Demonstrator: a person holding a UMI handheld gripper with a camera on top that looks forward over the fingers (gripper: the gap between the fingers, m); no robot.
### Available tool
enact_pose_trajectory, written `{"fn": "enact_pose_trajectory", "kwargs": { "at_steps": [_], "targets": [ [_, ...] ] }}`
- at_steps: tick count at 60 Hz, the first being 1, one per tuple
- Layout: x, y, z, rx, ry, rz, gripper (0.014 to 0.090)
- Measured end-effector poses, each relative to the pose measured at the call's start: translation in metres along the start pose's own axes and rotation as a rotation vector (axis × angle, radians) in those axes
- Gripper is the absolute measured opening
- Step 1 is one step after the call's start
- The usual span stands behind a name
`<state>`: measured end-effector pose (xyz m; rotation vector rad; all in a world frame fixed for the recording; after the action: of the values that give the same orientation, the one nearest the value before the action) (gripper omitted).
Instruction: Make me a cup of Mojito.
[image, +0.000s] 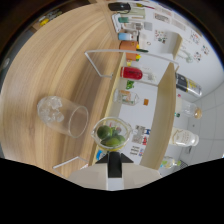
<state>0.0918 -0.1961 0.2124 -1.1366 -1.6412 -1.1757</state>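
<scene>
Gripper (114, 161) at bottom of view, fingers hidden in shadow. Just ahead: clear glass bowl (112, 133) holding green limes (111, 136), near edge of wooden counter (60, 65). Beside bowl: clear glass (62, 116) with ice (51, 110) inside. Beyond: wire frame (102, 62), red can (131, 73), wooden shelf (164, 117) with bottles and jars (186, 137), further containers at far end, too small to identify.

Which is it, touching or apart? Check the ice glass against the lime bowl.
Cannot tell. In the gripper view the ice glass and lime bowl rims nearly meet.
</scene>
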Motion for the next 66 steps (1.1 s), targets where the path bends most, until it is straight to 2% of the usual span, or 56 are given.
{"fn": "enact_pose_trajectory", "kwargs": {
  "at_steps": [8,28,36,46,51,59,66],
  "targets": [
    [-0.001,-0.007,-0.003,0.037,0.009,-0.057,0.0158],
    [0.005,-0.002,-0.01,0.041,0.038,0.045,0.0157],
    [0.028,0.011,-0.021,0.016,0.062,0.34,0.0156],
    [0.055,0.045,-0.047,-0.027,0.093,0.915,0.0158],
    [0.045,0.064,-0.058,-0.046,0.073,1.22,0.0159],
    [-0.008,0.09,-0.062,-0.087,-0.028,1.552,0.0159],
    [-0.076,0.106,-0.056,-0.182,-0.133,1.719,0.0157]
  ]
}}
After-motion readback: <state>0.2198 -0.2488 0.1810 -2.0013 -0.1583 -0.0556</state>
